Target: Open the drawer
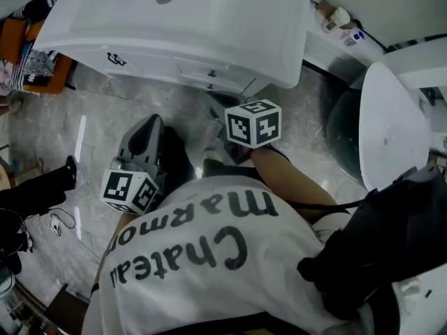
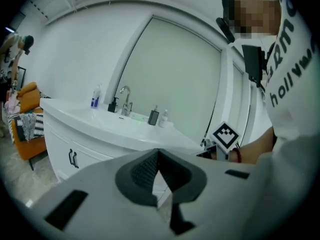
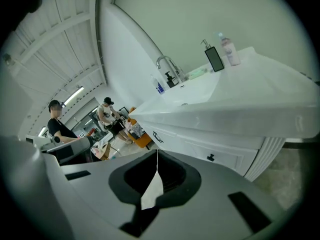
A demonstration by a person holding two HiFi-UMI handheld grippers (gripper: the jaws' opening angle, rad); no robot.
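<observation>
A white vanity [image 1: 230, 19] stands ahead of me. Its shallow drawer [image 1: 199, 70] has a small dark knob [image 1: 211, 73] and sits closed under the countertop. The same drawer [image 3: 225, 159] and knob [image 3: 210, 157] show just beyond my right gripper [image 3: 157, 155], which is shut and empty, a short way off the drawer front. In the head view my right gripper [image 1: 222, 110] points at the vanity below the drawer. My left gripper [image 1: 150, 122] hangs lower left, further from the vanity. My left gripper [image 2: 159, 152] is shut with nothing in it.
Cabinet doors with dark handles [image 1: 115, 59] lie left of the drawer. A faucet [image 2: 125, 99] and bottles [image 2: 153, 116] stand on the counter. A white toilet lid [image 1: 391, 128] is at the right, an orange chair [image 1: 28, 47] at the left. People stand in the background [image 3: 107, 115].
</observation>
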